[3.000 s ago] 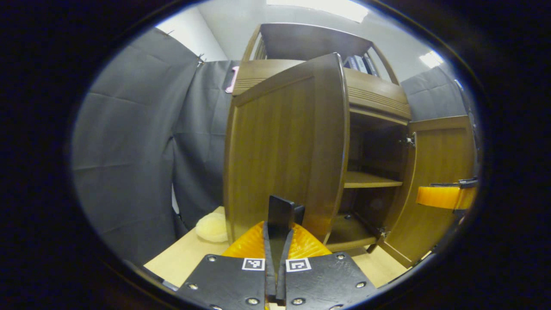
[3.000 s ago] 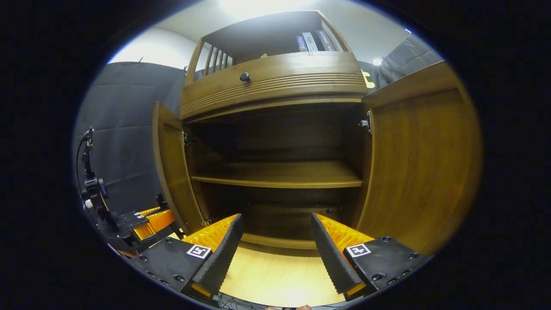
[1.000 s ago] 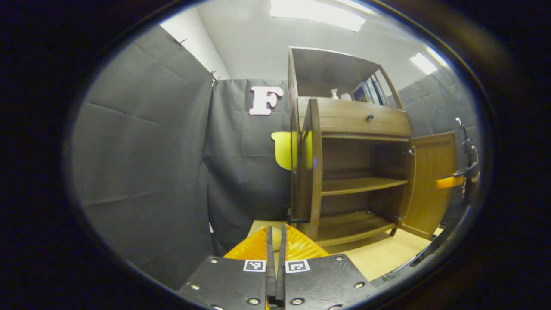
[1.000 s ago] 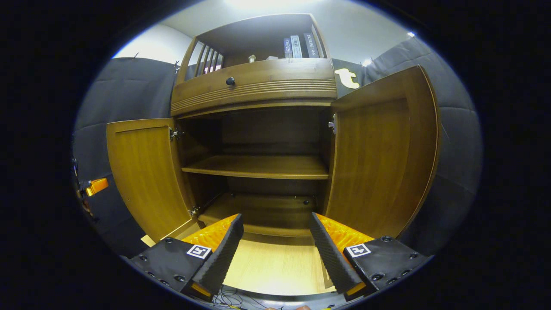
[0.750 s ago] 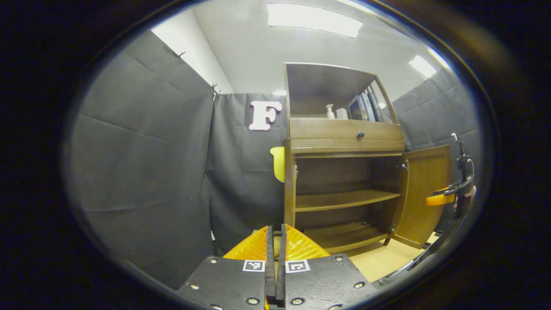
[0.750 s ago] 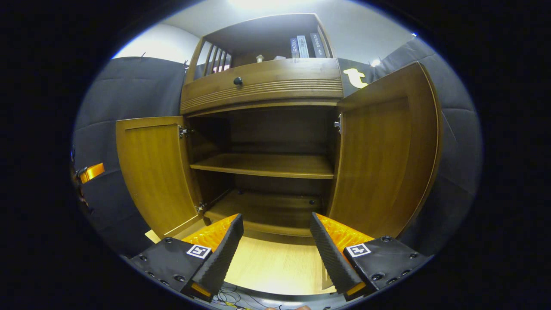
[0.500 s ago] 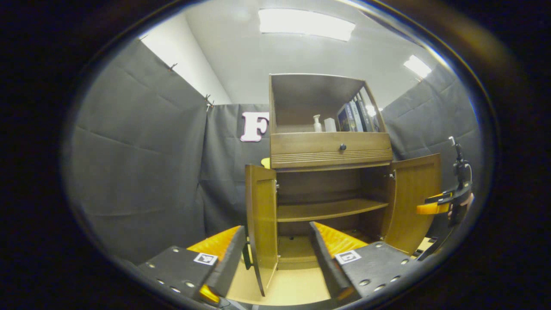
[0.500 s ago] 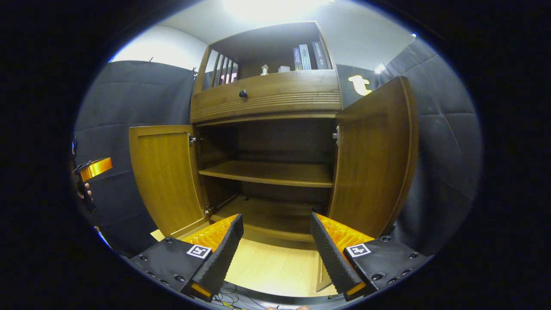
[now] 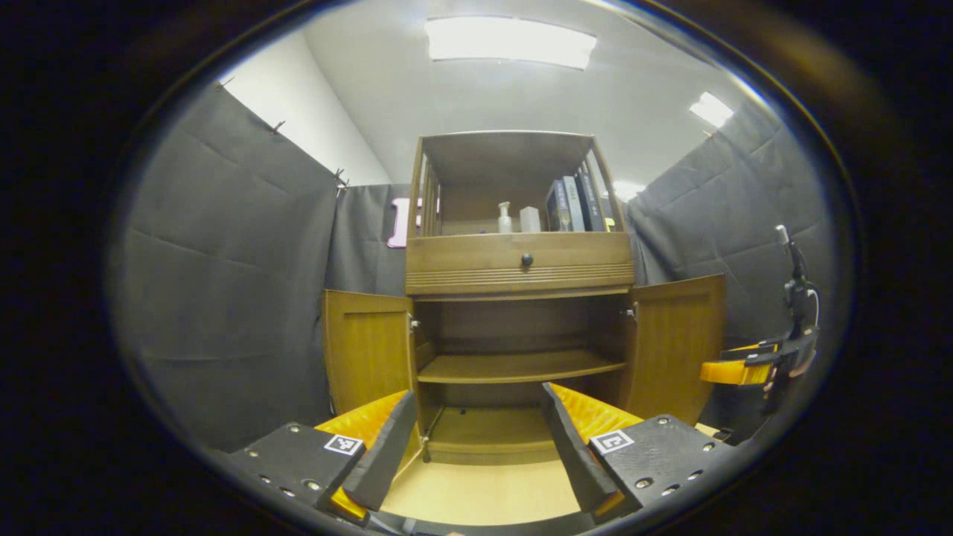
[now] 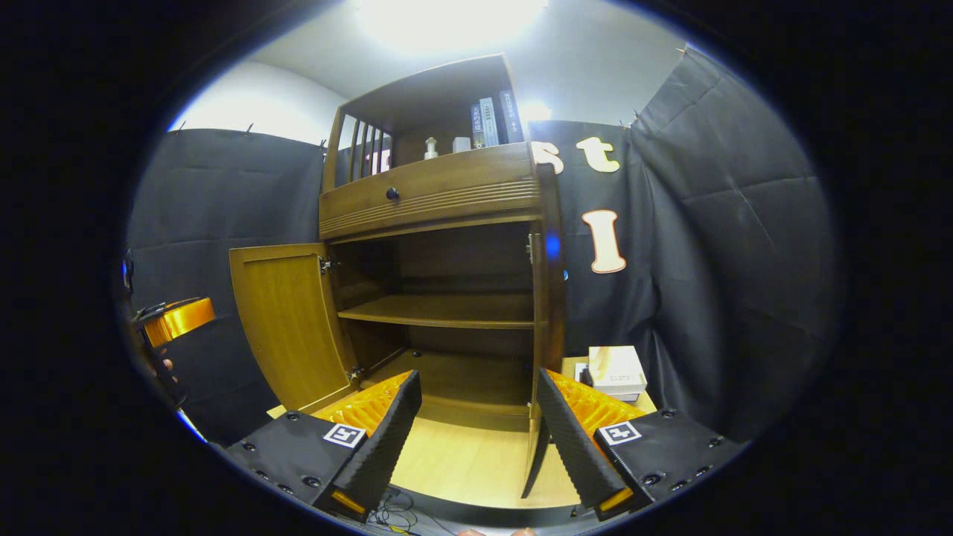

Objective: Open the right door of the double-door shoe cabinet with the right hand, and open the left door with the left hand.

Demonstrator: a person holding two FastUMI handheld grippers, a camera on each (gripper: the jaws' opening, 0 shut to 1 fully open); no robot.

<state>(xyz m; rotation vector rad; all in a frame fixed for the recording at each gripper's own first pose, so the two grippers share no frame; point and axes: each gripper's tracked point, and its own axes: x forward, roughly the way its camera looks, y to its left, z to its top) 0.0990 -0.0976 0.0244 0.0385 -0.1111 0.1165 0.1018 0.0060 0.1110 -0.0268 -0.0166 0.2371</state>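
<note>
**Inspector:** Fingers first. What is their state?

**Assistant:** Both pairs stand spread with nothing between them. The left gripper (image 9: pixel 470 439) shows its black pads apart at the bottom of the left gripper view, clear of the woodwork. The right gripper (image 10: pixel 476 435) is likewise parted in the right gripper view, holding nothing.

**Inspector:** Location of the shoe cabinet?

**Assistant:** The shoe cabinet (image 9: pixel 521 272) stands on a light wooden floor board (image 9: pixel 484 491) against the black cloth wall, directly ahead of the left gripper. Its left door (image 9: pixel 366 350) is swung out wide, and its right door (image 9: pixel 676 346) is swung out to the other side. In the right gripper view the right door (image 10: pixel 552 298) is seen edge-on, just ahead of the right-hand finger; whether it touches that finger I cannot tell.

**Inspector:** Interior?

**Assistant:** One shelf (image 9: pixel 517 367) crosses the open compartment. Above it sits a drawer with a dark knob (image 9: pixel 527 260). The top bay holds books (image 9: pixel 573 205) and a small bottle (image 9: pixel 505 217).

**Inspector:** Anything else of note?

**Assistant:** A pale box (image 10: pixel 616 371) lies on the floor board beside the cabinet, near the cloth. The right gripper also appears at the right edge of the left gripper view, well apart from the right door.
</note>
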